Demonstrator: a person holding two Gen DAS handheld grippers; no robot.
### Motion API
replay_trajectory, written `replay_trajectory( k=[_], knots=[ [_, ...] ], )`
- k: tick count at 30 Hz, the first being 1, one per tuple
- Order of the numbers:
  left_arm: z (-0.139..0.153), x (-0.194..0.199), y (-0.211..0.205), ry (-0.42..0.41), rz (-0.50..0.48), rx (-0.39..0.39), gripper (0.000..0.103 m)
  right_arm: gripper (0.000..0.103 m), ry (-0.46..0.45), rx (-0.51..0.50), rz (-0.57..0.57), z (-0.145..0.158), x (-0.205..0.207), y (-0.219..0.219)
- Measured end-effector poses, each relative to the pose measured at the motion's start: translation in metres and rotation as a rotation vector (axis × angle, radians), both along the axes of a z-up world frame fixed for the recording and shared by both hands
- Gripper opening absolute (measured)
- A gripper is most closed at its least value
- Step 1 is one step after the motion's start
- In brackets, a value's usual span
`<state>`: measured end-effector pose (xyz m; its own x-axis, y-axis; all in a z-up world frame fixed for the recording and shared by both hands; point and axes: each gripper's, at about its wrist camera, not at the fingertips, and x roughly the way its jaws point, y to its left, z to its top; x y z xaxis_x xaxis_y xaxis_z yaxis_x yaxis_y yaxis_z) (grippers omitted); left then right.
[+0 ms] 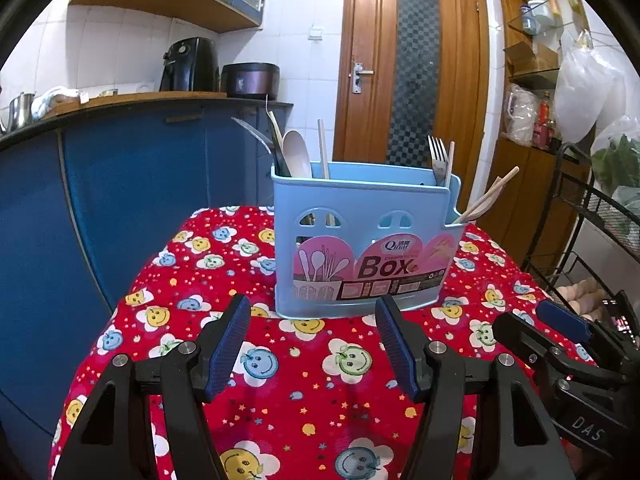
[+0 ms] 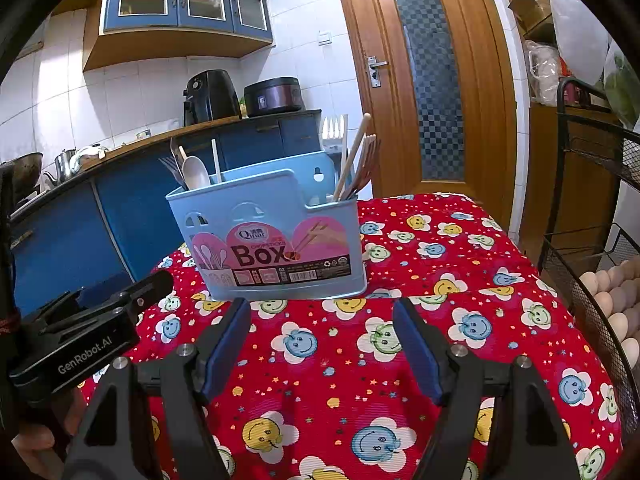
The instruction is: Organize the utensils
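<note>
A light blue utensil box [image 1: 362, 240] labelled "Box" stands on the red smiley tablecloth [image 1: 304, 368]; it also shows in the right wrist view [image 2: 272, 236]. Its left compartment holds a pale spoon [image 1: 297, 154], a dark utensil and a single chopstick. A metal fork [image 1: 438, 158] stands at its right, and wooden chopsticks [image 1: 490, 198] lean out of the low right compartment. My left gripper [image 1: 312, 312] is open and empty just in front of the box. My right gripper [image 2: 322, 312] is open and empty, in front of the box and slightly right of it.
A blue kitchen counter [image 1: 120, 168] with an air fryer [image 1: 192, 64] and a cooker stands behind on the left. A wooden door [image 1: 412, 72] is behind. A black wire rack [image 2: 592, 216] with eggs [image 2: 616, 296] stands at the table's right edge.
</note>
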<state>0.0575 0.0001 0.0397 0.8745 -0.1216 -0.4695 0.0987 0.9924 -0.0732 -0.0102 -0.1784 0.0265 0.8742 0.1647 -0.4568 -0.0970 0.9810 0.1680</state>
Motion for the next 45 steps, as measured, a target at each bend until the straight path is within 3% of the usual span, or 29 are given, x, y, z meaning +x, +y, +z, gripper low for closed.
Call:
replay_trajectory(
  k=[45],
  knots=[
    [0.0034,-0.0018,0.0003,-0.011,0.003,-0.004,0.066,0.075,-0.001,-0.006,0.004,-0.0001,-0.0003,0.0019]
  ],
)
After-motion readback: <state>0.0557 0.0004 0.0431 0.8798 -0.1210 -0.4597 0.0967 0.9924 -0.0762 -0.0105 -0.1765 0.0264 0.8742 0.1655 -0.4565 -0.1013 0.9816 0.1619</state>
